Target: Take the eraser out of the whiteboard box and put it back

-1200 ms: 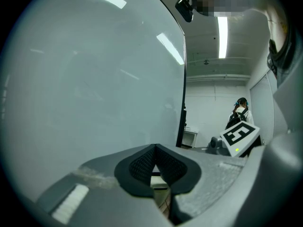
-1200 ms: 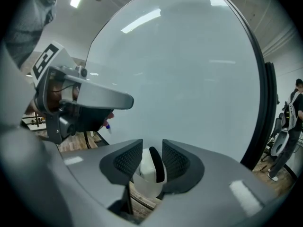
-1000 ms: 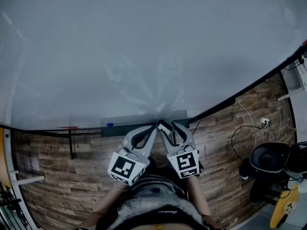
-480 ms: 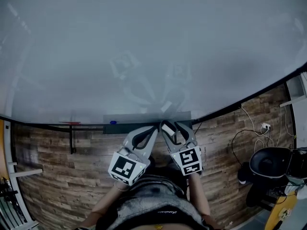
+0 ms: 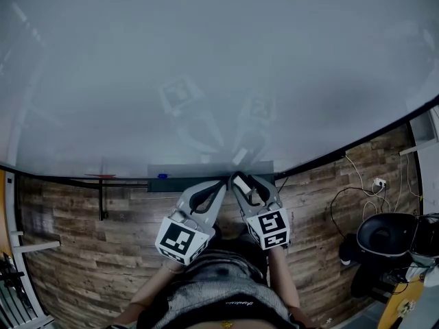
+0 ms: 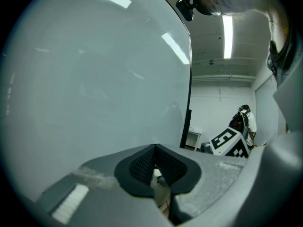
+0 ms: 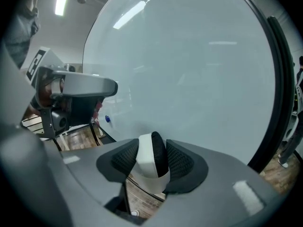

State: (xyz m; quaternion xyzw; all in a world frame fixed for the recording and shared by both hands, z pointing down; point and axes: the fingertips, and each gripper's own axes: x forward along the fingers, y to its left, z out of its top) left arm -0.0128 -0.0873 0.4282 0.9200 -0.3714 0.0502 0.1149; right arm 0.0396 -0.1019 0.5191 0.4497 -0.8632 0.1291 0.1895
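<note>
Right gripper (image 5: 243,179) tilts down, jaws closing on eraser (image 7: 150,160); left gripper (image 5: 221,183) near level, jaws together.

The eraser (image 7: 151,157) is showing as a small rounded block, with a white plastic body and a black felt face. It is standing on edge, its white side facing left and its felt side facing right in the right gripper view. It is sitting between the fingers (image 7: 182,162) of the right gripper (image 7: 152,148), which are closing on it and touching both of its broad sides. In the head view the eraser is hanging at the front edge of the box (image 5: 192,173), toward its right end; whether it is touching the box cannot be told. The box is a long, shallow grey tray running level along the whiteboard's bottom edge.
</note>
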